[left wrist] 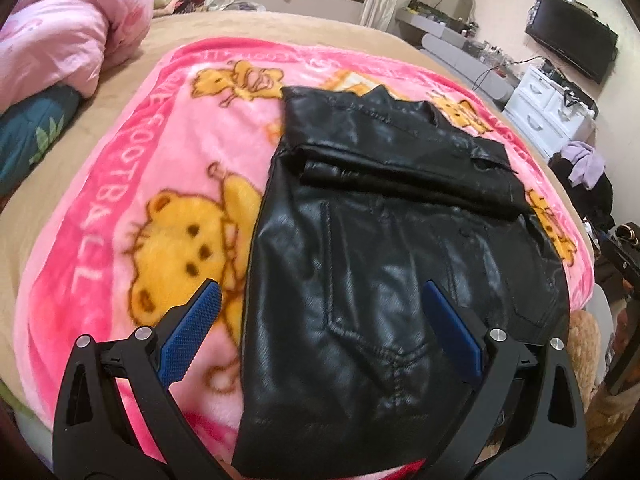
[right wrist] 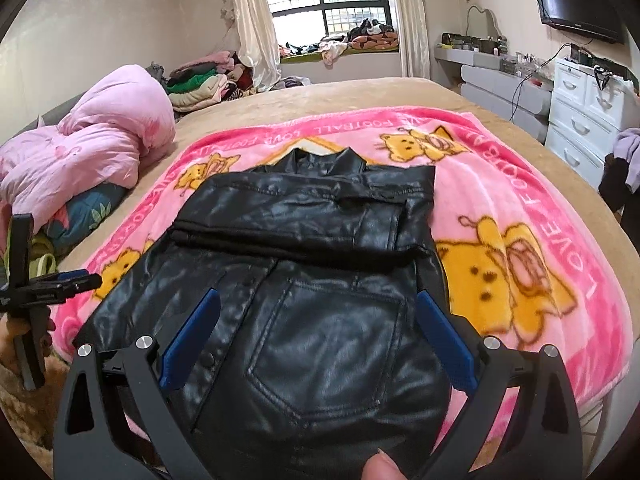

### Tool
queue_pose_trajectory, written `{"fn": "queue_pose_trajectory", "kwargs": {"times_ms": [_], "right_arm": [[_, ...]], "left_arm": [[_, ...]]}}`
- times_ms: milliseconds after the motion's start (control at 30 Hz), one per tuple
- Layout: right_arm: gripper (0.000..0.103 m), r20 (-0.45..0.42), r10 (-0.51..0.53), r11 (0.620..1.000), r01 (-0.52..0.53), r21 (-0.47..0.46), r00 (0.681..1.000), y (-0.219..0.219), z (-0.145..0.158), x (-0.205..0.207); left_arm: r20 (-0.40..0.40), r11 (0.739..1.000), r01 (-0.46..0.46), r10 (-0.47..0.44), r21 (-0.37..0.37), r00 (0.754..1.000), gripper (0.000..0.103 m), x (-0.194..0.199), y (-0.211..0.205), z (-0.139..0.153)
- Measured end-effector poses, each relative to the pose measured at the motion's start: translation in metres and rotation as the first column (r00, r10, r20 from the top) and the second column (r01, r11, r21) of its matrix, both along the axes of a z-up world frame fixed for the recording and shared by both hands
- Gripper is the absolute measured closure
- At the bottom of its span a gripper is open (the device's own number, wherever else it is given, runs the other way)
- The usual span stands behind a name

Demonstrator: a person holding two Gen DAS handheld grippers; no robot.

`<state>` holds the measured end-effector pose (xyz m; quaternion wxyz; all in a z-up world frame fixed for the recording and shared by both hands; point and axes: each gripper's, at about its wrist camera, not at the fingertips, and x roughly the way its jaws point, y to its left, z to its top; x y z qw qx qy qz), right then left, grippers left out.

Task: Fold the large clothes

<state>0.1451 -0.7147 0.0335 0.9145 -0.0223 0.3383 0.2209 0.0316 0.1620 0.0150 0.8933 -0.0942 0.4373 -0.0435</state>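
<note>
Both grippers, left (left wrist: 320,296) and right (right wrist: 314,300), hung wide open and empty over the black jacket (right wrist: 320,280); pinching its near hem corners evenly would fold it squarely.

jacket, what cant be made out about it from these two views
- Hem of the jacket: left wrist view, cut off by the bottom edge and the left gripper; right wrist view, hidden behind the right gripper and a fingertip.
- Sleeves: both views, folded across the body, so the cuffs cannot be picked out.
- Blanket lettering: left wrist view, far border text too blurred to read.
- Underside of jacket: both views, hidden by the jacket itself.
</note>
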Motion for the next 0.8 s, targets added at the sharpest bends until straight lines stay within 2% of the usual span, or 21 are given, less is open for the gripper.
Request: {"fn": "queue_pose_trajectory", "kwargs": {"times_ms": [367, 433, 533, 633, 800], "right_arm": [[0.005, -0.068, -0.020, 1.000, 0.019, -0.024, 0.997, -0.028, -0.028, -0.018], [0.005, -0.083, -0.029, 0.999, 0.027, -0.029, 0.996, -0.035, -0.034, -0.020], [0.005, -0.101, -0.035, 0.999, 0.033, -0.023, 0.994, -0.044, -0.039, -0.023], [0.005, -0.119, -0.029, 0.999, 0.027, -0.026, 0.993, -0.049, -0.045, -0.027], [0.005, -0.161, -0.005, 0.999, -0.003, -0.048, 0.987, -0.055, -0.057, -0.035]], "left_arm": [[-0.099, 1.000, 0.024, -0.025, -0.011, 0.995, 0.010, -0.013, 0.014, -0.025], [-0.114, 0.998, 0.045, -0.050, -0.048, 0.992, 0.016, -0.017, 0.014, -0.029], [-0.131, 0.998, 0.051, -0.056, -0.042, 0.990, 0.022, -0.022, 0.014, -0.032], [-0.161, 0.995, 0.064, -0.075, -0.073, 0.984, 0.035, -0.027, 0.013, -0.038], [-0.202, 0.992, 0.083, -0.100, -0.091, 0.974, 0.039, -0.031, 0.010, -0.052]]}}
